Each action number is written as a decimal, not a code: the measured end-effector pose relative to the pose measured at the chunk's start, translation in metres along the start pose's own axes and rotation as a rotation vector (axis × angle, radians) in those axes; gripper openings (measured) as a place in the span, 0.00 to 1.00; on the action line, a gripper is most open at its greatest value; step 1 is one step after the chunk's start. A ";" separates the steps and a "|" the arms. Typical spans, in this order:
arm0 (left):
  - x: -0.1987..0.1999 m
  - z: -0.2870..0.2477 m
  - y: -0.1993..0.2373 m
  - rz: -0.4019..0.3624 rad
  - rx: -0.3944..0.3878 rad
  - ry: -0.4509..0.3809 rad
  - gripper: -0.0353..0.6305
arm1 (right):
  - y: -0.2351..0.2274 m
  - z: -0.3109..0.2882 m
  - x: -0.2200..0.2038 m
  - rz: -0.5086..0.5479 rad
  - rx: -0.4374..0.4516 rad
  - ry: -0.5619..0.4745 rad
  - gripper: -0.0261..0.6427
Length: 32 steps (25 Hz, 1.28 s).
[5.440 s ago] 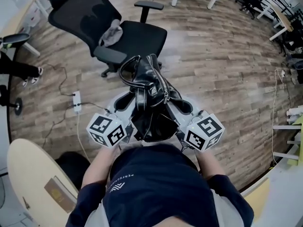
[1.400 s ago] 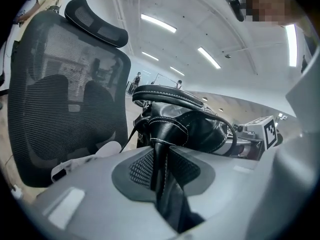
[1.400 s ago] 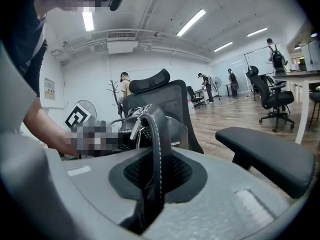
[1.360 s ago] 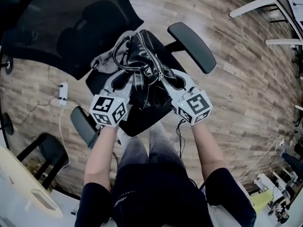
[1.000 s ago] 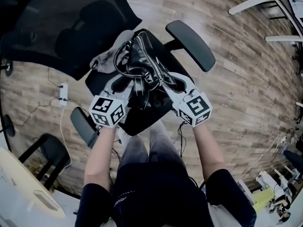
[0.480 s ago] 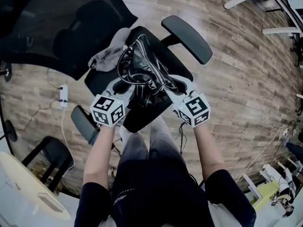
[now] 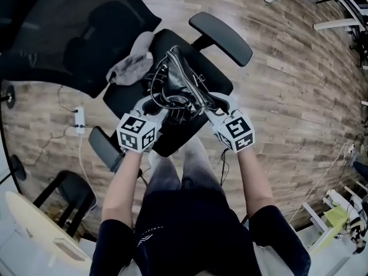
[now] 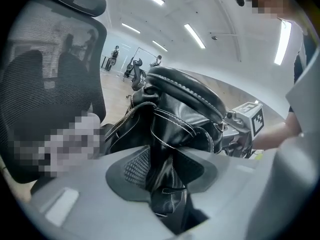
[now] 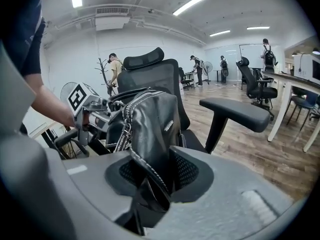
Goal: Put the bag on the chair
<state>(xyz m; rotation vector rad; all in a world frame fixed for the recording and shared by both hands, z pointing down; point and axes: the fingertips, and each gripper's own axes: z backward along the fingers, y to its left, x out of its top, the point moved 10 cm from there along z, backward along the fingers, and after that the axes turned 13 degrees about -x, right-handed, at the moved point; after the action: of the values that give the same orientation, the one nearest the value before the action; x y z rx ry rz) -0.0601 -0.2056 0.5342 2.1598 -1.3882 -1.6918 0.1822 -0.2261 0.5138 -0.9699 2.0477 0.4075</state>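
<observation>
Black leather, the bag [image 7: 175,88] rests mid-seat on the chair [image 7: 171,145], its long axis running from the front edge toward the backrest. The left claw [image 8: 165,170] and right claw [image 9: 156,173], their jaws having just been opening, slackly straddle folds at its near end, equally close. I judge the way out is straight back.

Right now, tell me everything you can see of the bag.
The bag is black and glossy, leather-like, with pale stitching, a metal zip along its top and looped handles. It stands zip-up, creased, seemingly resting on the chair seat. A fold of it lies between the jaws of the left gripper and the right gripper, which have just been opening.
</observation>
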 end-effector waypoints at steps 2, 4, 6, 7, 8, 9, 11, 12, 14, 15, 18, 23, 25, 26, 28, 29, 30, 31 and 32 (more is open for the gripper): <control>-0.002 0.004 -0.001 -0.009 0.001 0.012 0.29 | 0.006 0.002 -0.001 0.010 -0.014 0.004 0.22; -0.005 0.008 -0.002 -0.017 0.004 0.030 0.29 | 0.012 0.003 -0.003 0.029 -0.022 0.014 0.22; -0.007 0.011 -0.004 -0.021 0.010 0.054 0.30 | 0.015 0.004 -0.004 0.048 -0.025 0.028 0.23; -0.008 0.011 -0.004 -0.021 0.015 0.064 0.30 | 0.016 0.005 -0.004 0.055 -0.029 0.037 0.24; -0.008 0.011 -0.005 -0.021 0.020 0.073 0.31 | 0.016 0.006 -0.005 0.061 -0.035 0.044 0.24; -0.007 0.011 -0.006 -0.021 0.024 0.081 0.31 | 0.015 0.006 -0.005 0.066 -0.042 0.051 0.25; -0.007 0.009 -0.007 -0.022 0.030 0.094 0.31 | 0.015 0.008 -0.005 0.077 -0.059 0.066 0.25; -0.007 0.009 -0.007 -0.024 0.031 0.100 0.32 | 0.015 0.008 -0.005 0.083 -0.067 0.074 0.26; -0.008 0.009 -0.006 -0.030 0.031 0.113 0.33 | 0.016 0.010 -0.005 0.104 -0.083 0.090 0.27; -0.009 0.009 -0.005 -0.035 0.032 0.119 0.33 | 0.017 0.011 -0.004 0.115 -0.092 0.096 0.28; -0.010 0.011 -0.005 -0.041 0.042 0.127 0.35 | 0.016 0.021 -0.003 0.117 -0.120 0.102 0.29; -0.010 0.023 -0.007 -0.018 0.039 0.118 0.38 | 0.019 0.039 -0.007 0.087 -0.143 0.104 0.29; -0.010 0.030 -0.010 -0.014 0.040 0.116 0.38 | 0.021 0.045 -0.006 0.088 -0.153 0.106 0.29; -0.010 0.033 -0.012 -0.013 0.042 0.114 0.38 | 0.021 0.047 -0.005 0.086 -0.158 0.107 0.29; -0.009 0.040 -0.015 -0.013 0.043 0.109 0.37 | 0.022 0.051 -0.004 0.082 -0.170 0.108 0.29; -0.008 0.044 -0.016 -0.015 0.043 0.108 0.37 | 0.022 0.053 -0.003 0.081 -0.177 0.111 0.29; -0.007 0.048 -0.017 -0.017 0.041 0.109 0.36 | 0.023 0.055 -0.002 0.082 -0.183 0.114 0.29; -0.006 0.052 -0.017 -0.019 0.040 0.109 0.36 | 0.024 0.058 -0.001 0.083 -0.188 0.115 0.29; -0.005 0.056 -0.017 -0.021 0.041 0.107 0.35 | 0.024 0.061 0.002 0.086 -0.194 0.113 0.29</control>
<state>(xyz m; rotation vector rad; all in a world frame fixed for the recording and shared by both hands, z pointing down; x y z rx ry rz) -0.0944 -0.1675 0.5067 2.2572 -1.3887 -1.5424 0.1960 -0.1763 0.4739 -1.0435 2.1880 0.6189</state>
